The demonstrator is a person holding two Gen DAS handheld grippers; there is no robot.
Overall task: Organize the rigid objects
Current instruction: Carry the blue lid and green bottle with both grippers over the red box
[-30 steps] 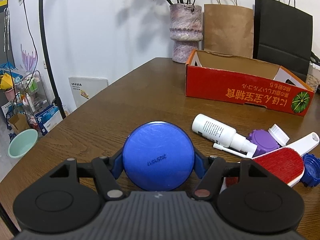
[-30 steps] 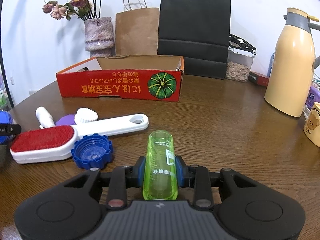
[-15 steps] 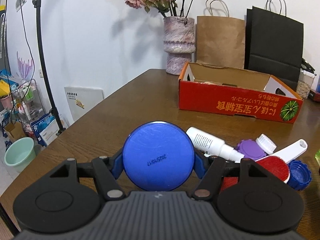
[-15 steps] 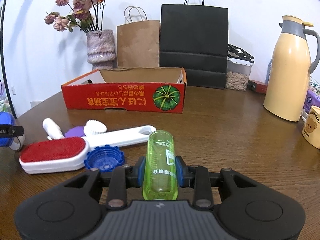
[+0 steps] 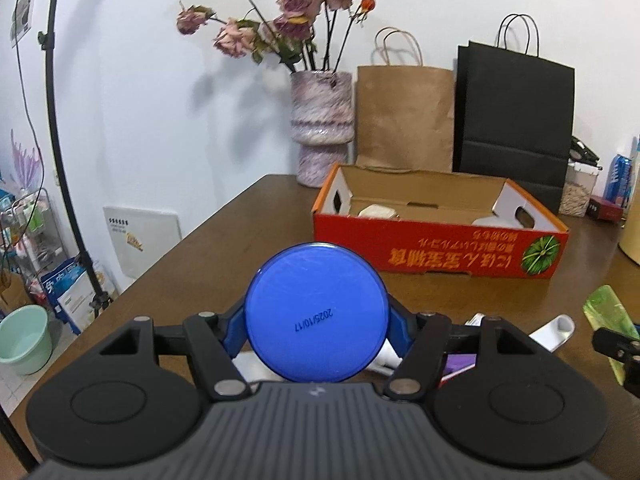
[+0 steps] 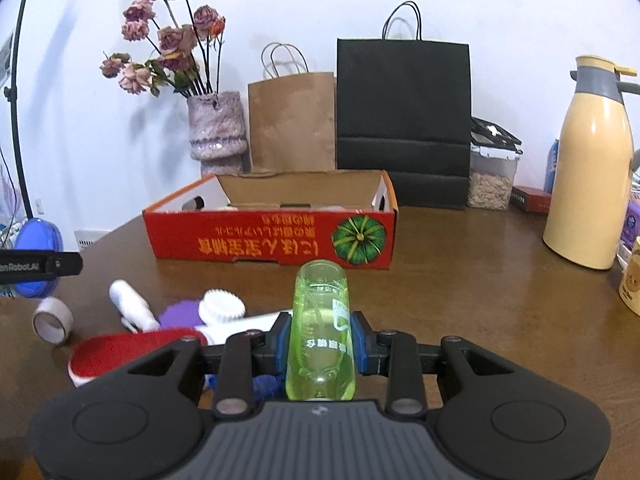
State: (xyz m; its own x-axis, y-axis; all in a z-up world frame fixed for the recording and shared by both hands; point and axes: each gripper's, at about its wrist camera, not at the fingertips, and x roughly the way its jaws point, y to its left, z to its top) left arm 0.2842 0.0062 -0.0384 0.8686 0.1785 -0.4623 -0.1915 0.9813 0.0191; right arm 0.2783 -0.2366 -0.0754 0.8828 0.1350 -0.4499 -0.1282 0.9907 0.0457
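The brown wooden table point(image 6: 460, 280) carries everything. At its far side lies the red cardboard box point(image 6: 272, 240), open-topped, printed with orange characters and a green pumpkin; pale items sit inside it, too hidden to name. Behind it stand a black paper bag point(image 6: 402, 120), a brown paper bag point(image 6: 292, 120) and a mottled vase point(image 6: 216, 128) of dried roses; a cream thermos jug point(image 6: 588, 168) stands far right.

On the near left of the table lie a red-faced lint brush point(image 6: 120, 350) with a white handle, a white spray bottle point(image 6: 132, 306), a purple lid point(image 6: 180, 314), a white ribbed cap point(image 6: 221, 306) and a tape roll point(image 6: 52, 320), close together.

The left gripper point(image 5: 316, 320) is clamped on a round blue container point(image 5: 316, 314), glossy, with a printed date, held above the table. The right gripper point(image 6: 320, 344) is clamped on a translucent green bottle point(image 6: 321, 328), pointing toward the box.
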